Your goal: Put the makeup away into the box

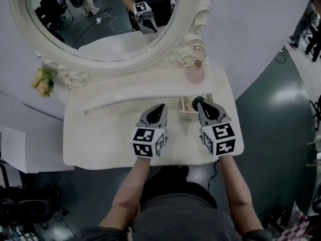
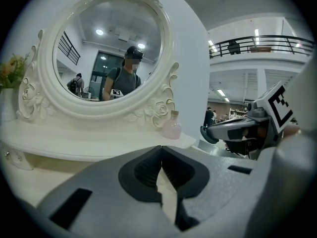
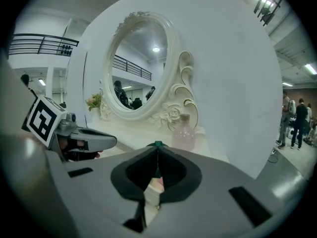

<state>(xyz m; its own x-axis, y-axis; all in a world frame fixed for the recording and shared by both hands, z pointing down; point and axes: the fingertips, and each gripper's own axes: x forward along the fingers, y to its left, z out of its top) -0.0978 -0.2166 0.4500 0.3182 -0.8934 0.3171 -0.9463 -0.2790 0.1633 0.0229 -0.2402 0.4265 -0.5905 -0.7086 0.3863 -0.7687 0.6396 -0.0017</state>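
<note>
My right gripper [image 1: 199,104] is shut on a small dark green item [image 1: 196,102] over the right half of the white dressing table [image 1: 100,144]. That green item [image 3: 157,144] peeks just above the closed jaws in the right gripper view. Just left of and under the tip stands a small cream box [image 1: 186,110], open on top; the box [image 3: 151,196] shows through the jaw gap with something pink inside. To its left my left gripper [image 1: 161,107] is shut, with nothing between its pads [image 2: 148,168]. A thin pale stick [image 1: 95,109] lies on the table's left half.
A pink perfume bottle [image 1: 195,73] stands on the raised back shelf, right of the oval mirror [image 1: 100,19]. Small flowers [image 1: 44,81] sit at the shelf's left end. The table's right edge drops to a grey floor [image 1: 276,124]. People stand far off at the right [image 3: 296,118].
</note>
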